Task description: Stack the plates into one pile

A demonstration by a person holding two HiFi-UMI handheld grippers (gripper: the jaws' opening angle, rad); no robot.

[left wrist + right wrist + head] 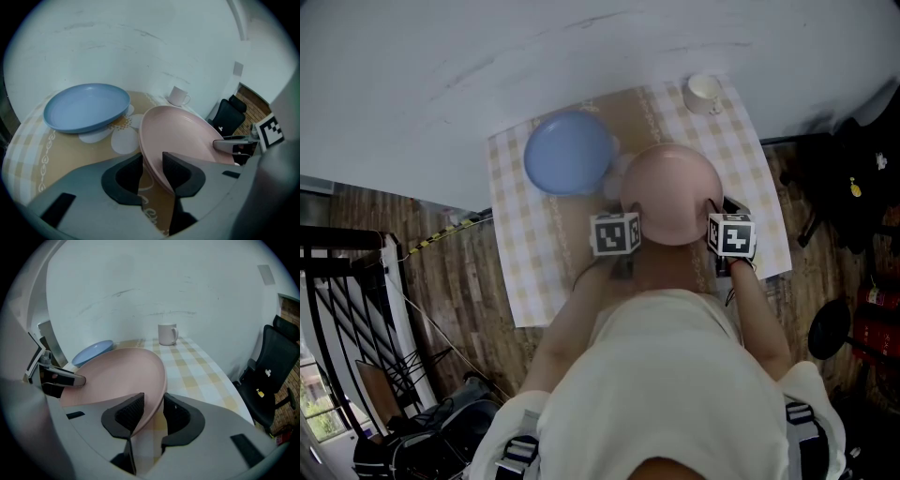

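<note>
Setting: a table (517,281) under a yellow-and-white checked cloth (534,253), seen from above; the person's pale top fills the bottom of the frame.
Pink plate (673,192): at the centre of the cloth, held by both grippers on opposite edges. Whether it is clear of the cloth cannot be told.
Left gripper (152,161): at the plate's left edge in the head view – its fingers (176,168) are closed on the rim, one pad on each face.
Right gripper (153,404): at the plate's right edge – its fingers (131,411) are likewise clamped on the rim.
Blue plate (569,153): flat on the cloth, up and left of the pink plate, near it but apart.
White mug (704,92): upright at the cloth's upper right corner, well apart from both plates.
</note>
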